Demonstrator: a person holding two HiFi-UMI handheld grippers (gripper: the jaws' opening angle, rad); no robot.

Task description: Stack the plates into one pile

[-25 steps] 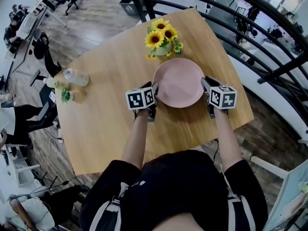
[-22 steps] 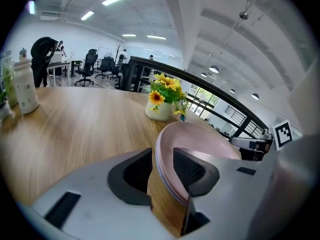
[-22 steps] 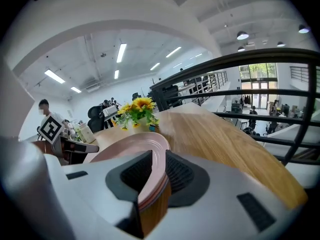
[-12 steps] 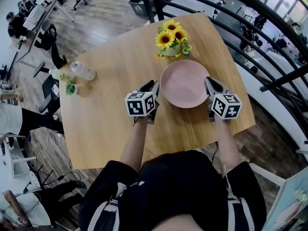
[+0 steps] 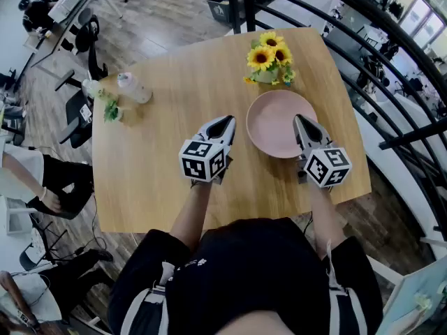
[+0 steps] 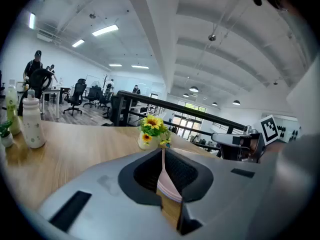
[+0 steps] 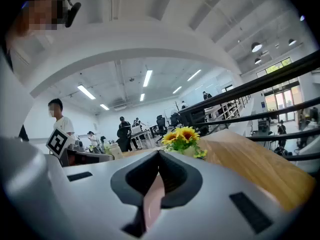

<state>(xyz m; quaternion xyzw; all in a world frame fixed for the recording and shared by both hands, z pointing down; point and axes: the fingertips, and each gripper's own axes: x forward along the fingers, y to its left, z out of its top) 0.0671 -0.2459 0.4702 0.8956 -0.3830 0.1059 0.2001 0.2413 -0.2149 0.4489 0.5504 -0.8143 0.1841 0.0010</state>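
**Item: pink plate, wooden table, two hand-held grippers**

Pink plate [image 5: 274,123]: flat on the table [image 5: 160,131], just beside the sunflower pot [image 5: 269,60].
Left gripper [image 5: 227,121]: beside the plate's left rim, apart from it; jaws have just closed, tips together, nothing between them.
Right gripper [image 5: 299,120]: tip overlaps the plate's right rim in the head view; jaws together, empty.
Bottle [image 5: 133,88]: far left of the table.

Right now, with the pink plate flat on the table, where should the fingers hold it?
I would take the pink plate by its raised rim at the right edge, coming low from the right gripper side. It lies shallow and flat, so only the rim gives a hold; sunflowers crowd the far edge.
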